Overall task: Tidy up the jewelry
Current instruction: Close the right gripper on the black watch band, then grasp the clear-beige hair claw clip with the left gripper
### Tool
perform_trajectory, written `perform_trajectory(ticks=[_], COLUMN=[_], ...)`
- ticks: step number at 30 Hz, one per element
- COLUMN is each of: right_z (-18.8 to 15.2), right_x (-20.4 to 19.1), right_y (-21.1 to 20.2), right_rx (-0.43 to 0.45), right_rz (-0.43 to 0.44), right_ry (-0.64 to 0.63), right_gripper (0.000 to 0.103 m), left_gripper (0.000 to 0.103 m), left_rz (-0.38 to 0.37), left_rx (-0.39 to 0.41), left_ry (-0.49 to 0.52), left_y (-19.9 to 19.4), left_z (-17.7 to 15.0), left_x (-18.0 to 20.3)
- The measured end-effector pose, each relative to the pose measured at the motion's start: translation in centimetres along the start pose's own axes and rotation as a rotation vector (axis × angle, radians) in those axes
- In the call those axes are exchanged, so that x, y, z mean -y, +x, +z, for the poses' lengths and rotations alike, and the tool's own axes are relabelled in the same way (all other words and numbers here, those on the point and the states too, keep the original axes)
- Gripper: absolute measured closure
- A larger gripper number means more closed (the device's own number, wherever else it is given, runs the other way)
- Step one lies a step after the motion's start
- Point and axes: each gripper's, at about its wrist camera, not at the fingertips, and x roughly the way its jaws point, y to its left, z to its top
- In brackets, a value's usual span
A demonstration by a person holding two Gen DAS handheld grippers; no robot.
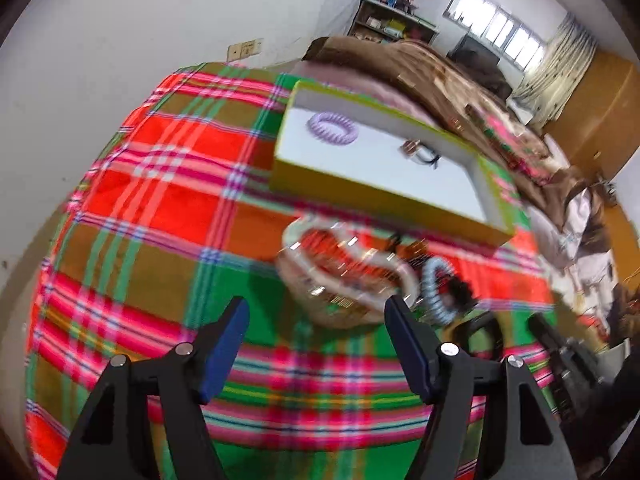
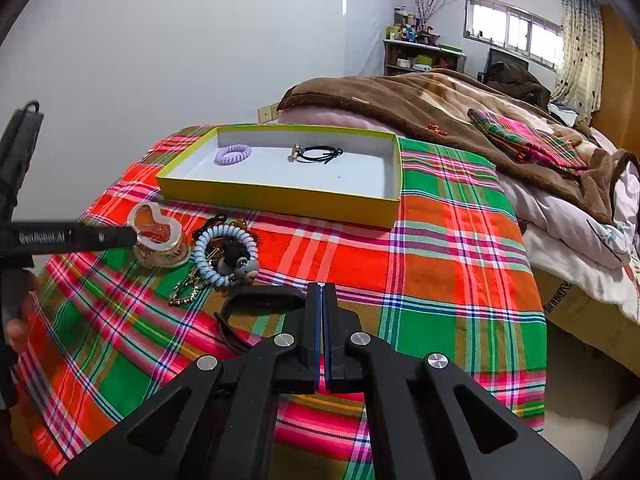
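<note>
Right tongs (image 2: 323, 292) pressed shut, nothing seen between them, beside black band (image 2: 260, 300). Left tongs (image 1: 316, 320) wide over clear clip (image 1: 344, 268). Clip should be straddled squarely, then carried to far yellow tray (image 2: 280, 196).

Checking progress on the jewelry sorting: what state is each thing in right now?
Yellow box: open, lidless.
Purple coil hair tie: inside the box.
Black cord bracelet: inside the box.
Blue coil hair tie: outside, on the cloth.
Left gripper: open, empty.
Right gripper: shut, nothing visibly between its pads.
</note>
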Motion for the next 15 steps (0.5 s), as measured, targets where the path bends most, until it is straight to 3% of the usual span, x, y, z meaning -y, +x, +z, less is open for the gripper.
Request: perform_trajectory(ticks=[3,8,15], right_z=[-0.1,-0.3,-0.5], right_x=[0.1,0.5,0.9], right_y=[0.1,0.4,0.7], right_rx=[-0.002,-0.004,-0.011], right_rz=[-0.002,0.006,0.012], right_ry=[0.004,0.017,0.026], right_gripper=[0.103,0.103,0.103], left_gripper=[0.031,0.032,0.032], left_rz=[-0.059,-0.004,0.049], left_rx=[0.009,-0.018,-0.074], left_ry=[-0.035,-0.101,-0.07], left_y=[-0.2,1.1,2.5], left_z=[0.2,0.4,0.2], left_x=[0.5,0.3,0.3])
